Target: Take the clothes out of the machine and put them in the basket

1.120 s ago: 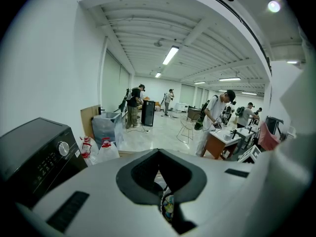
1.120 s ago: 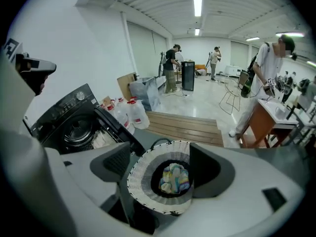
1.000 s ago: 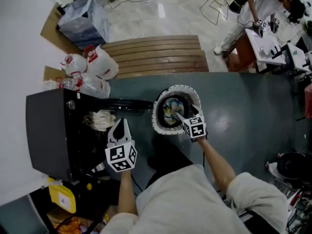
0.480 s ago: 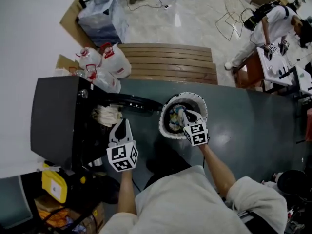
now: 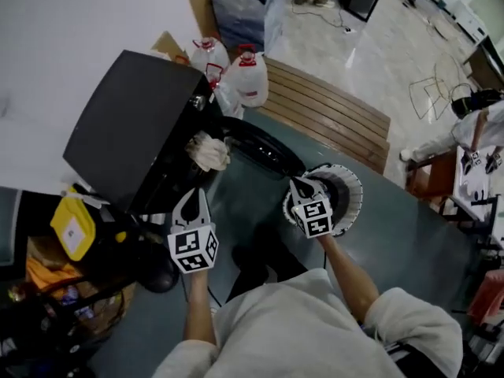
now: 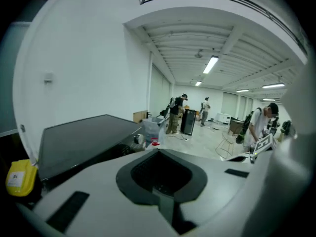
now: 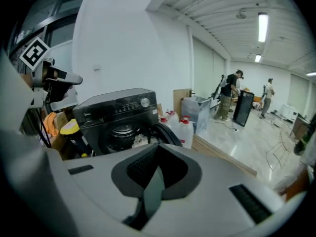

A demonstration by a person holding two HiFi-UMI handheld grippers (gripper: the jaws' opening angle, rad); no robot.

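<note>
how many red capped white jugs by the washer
2. One jug stands at the black machine's far corner; the other jug sits right of it, by the slatted bench. Others may hide behind them.

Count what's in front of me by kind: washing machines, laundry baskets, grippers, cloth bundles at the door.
Black front-loading washing machine: 1
Round white-rimmed laundry basket: 1
White cloth bundle: 1
Grippers: 2, left gripper and right gripper
Total: 5

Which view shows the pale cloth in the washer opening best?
Head view: the pale cloth bulges from the washer, unobstructed. Right gripper view shows only a small distant piece. Left gripper view shows none.
</note>
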